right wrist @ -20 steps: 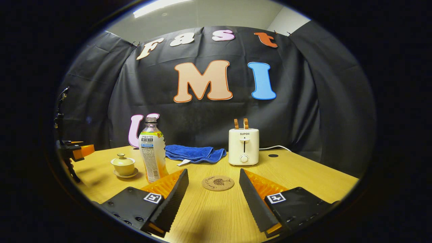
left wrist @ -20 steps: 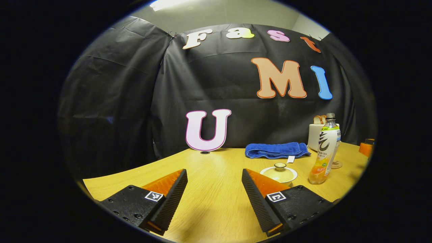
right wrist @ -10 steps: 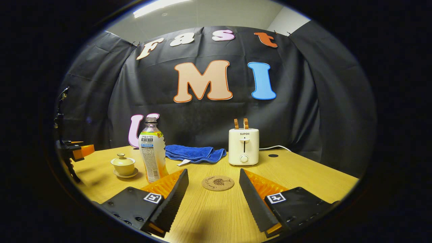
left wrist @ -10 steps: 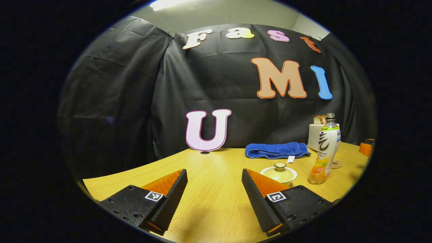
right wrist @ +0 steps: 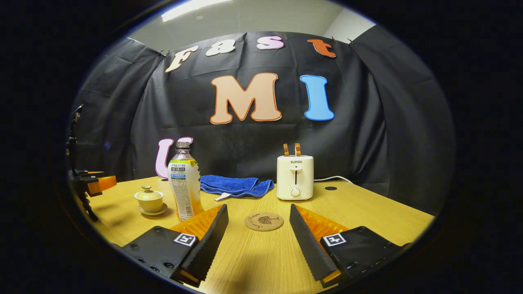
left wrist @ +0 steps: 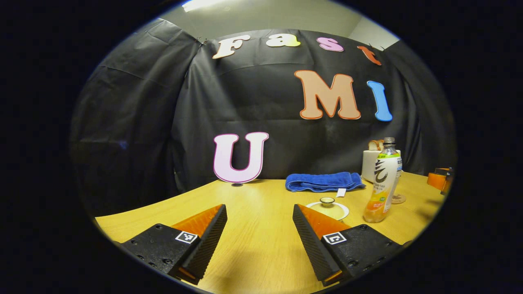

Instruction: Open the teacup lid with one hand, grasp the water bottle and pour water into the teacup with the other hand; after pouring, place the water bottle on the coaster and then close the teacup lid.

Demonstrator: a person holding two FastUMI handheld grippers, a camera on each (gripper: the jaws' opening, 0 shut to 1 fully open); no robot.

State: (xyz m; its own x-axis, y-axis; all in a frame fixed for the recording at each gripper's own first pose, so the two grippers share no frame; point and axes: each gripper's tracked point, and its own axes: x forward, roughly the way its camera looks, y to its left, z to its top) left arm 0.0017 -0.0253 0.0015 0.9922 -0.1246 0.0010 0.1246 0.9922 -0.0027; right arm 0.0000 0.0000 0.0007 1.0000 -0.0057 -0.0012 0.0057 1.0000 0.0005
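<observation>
Holding both ribbed wedge grippers, left gripper [left wrist: 260, 228] and right gripper [right wrist: 258, 228], wide apart and empty, we are seeing the lidded teacup [right wrist: 149, 199] lower left, the plastic water bottle [right wrist: 184, 185] beside it, and the round cork coaster [right wrist: 264, 221] at centre.

A: Anything different from a second ago?
B: In the left gripper view, the teacup [left wrist: 327, 205], bottle [left wrist: 380, 181] and towel [left wrist: 322, 181] sit further left. The left gripper [left wrist: 260, 228] has swung slightly rightward and risen.
</observation>
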